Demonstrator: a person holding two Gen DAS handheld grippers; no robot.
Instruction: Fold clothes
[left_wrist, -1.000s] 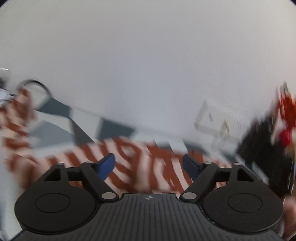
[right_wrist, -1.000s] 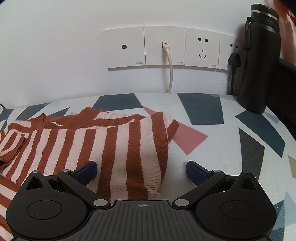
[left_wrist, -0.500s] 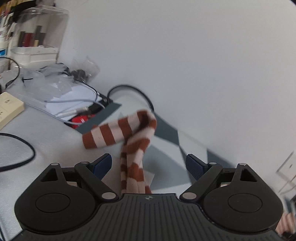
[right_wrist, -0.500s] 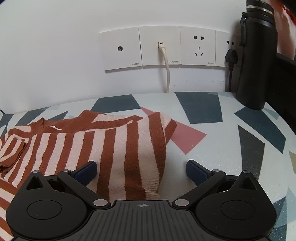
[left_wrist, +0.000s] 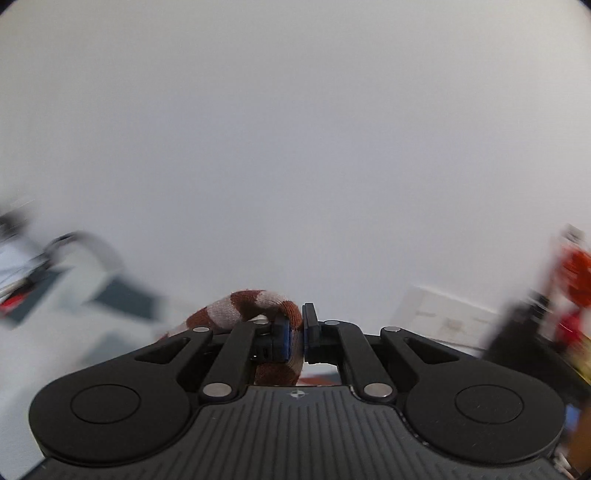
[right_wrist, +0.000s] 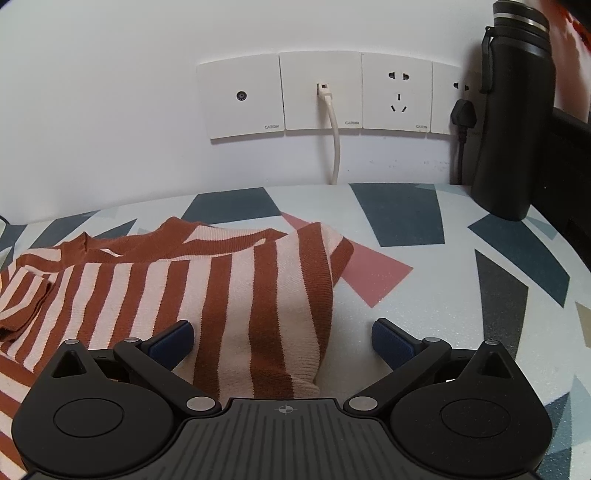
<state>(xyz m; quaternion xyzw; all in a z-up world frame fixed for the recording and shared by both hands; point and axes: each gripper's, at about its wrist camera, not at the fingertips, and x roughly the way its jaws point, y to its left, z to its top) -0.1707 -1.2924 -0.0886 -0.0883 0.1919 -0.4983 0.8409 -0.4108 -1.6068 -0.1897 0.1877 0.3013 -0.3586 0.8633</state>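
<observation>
A rust-and-cream striped sweater (right_wrist: 221, 295) lies on the patterned table (right_wrist: 424, 288), its collar toward the wall. My right gripper (right_wrist: 282, 338) stands open low over the sweater's right folded edge, fingers either side of it, pads not pressing. In the left wrist view my left gripper (left_wrist: 295, 334) is shut on a striped sleeve (left_wrist: 255, 304), raised in front of the white wall; the sleeve arches over the left finger and hangs down between the pads.
White wall sockets (right_wrist: 317, 94) with a plugged white cable (right_wrist: 334, 147) sit behind the table. A tall black bottle (right_wrist: 511, 118) stands at the back right next to a black plug (right_wrist: 461, 114). Blurred clutter and cables (left_wrist: 33, 280) lie left of the left gripper.
My left gripper closed on the striped sleeve that lay between its open fingers and lifted it off the table. The right gripper and the sweater body stayed put.
</observation>
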